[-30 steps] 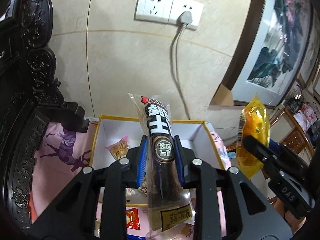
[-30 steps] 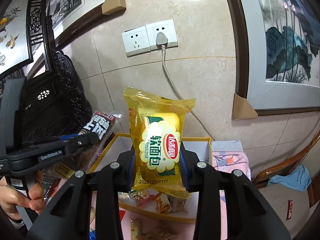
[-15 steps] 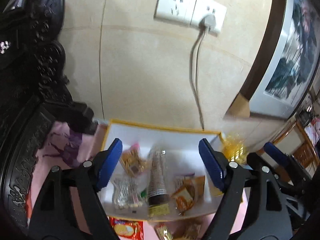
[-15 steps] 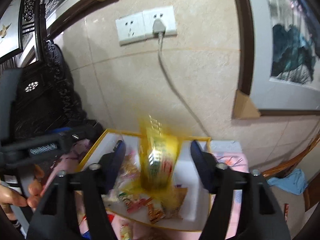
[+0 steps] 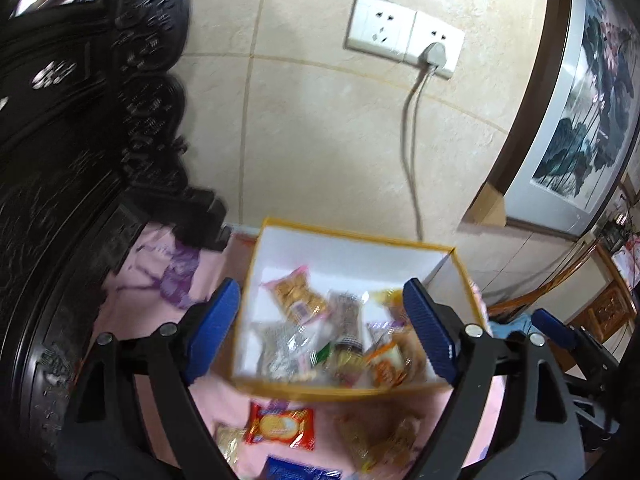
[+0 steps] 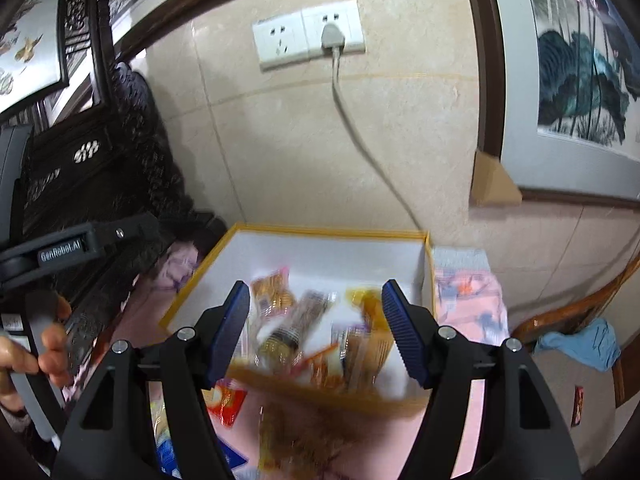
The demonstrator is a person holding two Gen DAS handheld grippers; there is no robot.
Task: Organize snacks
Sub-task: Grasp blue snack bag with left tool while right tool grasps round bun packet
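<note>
Now both snacks [image 5: 348,320] in box [image 5: 352,236].

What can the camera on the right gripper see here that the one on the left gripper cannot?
Only the right wrist view shows the person's hand holding the left gripper's handle, and a blue cloth on a wooden chair. Only the left wrist view shows the right gripper at its edge. Both share the yellow-rimmed box of snacks, the red packet lying outside it, and the wall socket.
</note>
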